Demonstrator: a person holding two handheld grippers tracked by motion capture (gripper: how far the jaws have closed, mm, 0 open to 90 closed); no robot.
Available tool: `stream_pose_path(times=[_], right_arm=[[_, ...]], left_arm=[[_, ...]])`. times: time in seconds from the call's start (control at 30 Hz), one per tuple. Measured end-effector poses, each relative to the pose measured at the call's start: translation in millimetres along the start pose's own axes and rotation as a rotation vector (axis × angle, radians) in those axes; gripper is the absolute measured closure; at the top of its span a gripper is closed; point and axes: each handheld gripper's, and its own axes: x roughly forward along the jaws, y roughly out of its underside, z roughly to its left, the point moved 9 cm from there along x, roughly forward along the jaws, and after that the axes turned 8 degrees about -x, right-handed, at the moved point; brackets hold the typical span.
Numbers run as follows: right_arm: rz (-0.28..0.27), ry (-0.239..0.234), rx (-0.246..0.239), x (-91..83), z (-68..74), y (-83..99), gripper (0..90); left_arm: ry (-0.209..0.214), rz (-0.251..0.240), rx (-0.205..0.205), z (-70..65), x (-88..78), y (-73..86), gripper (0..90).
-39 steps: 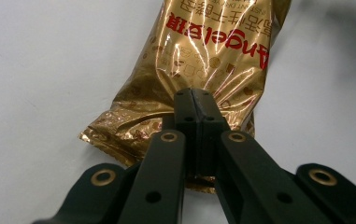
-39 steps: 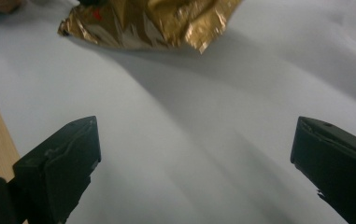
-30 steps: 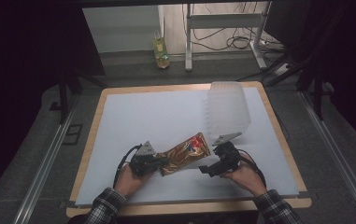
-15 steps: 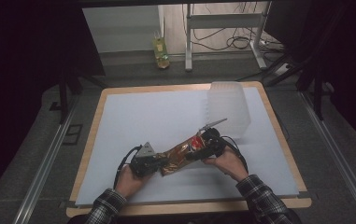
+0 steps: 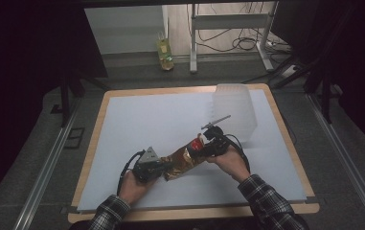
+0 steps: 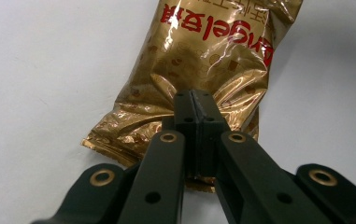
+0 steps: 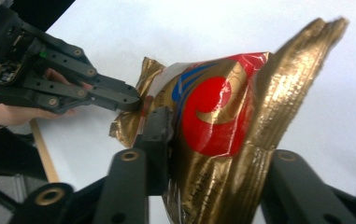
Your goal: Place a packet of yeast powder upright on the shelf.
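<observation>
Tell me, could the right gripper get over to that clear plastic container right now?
Probably not yet. The right gripper is closed on one end of the gold snack bag, and the left gripper pinches the other end. The clear container stands close behind it, with bare mat between.

Counter [image 5: 122,120]: a white sheet on a wood-edged board. Translucent ribbed plastic container [image 5: 235,111]: stands upright at the far right of the counter. Yellow-green bottle [image 5: 165,50]: stands on the grey floor [image 5: 132,60] beyond the far edge. White metal stand [image 5: 228,21]: behind the bottle, to the right, with dark cables [image 5: 240,43] lying loose among its legs.
</observation>
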Motion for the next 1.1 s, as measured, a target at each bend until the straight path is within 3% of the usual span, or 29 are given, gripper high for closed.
stream_pose_path(times=[0.13,0.2,0.4,0.57,0.83,1.1], right_arm=[[0.013,-0.016,0.019,-1.5,2.1,-1.1,71.8],[-0.001,-0.032,0.014,-3.4,4.2,-3.1,74.1],[-0.02,-0.038,-0.063,-11.1,12.5,-11.3,76.2],[-0.029,-0.021,-0.118,-19.9,16.3,-17.4,76.6],[-0.054,0.016,-0.19,-38.2,16.2,-24.5,76.7],[-0.072,0.047,-0.241,-58.5,11.7,-30.7,76.7]], left_arm=[[-0.019,0.009,0.015,-0.1,-2.3,-0.3,86.6],[-0.027,0.017,0.035,-0.3,-6.6,-1.1,80.9],[-0.025,0.006,0.022,1.6,-16.0,-1.9,69.1],[-0.056,0.009,0.075,0.7,-20.6,-0.2,61.0],[-0.048,-0.002,0.105,-5.2,-21.8,1.4,42.8],[-0.035,-0.03,0.075,-2.7,-25.2,1.8,27.7]])
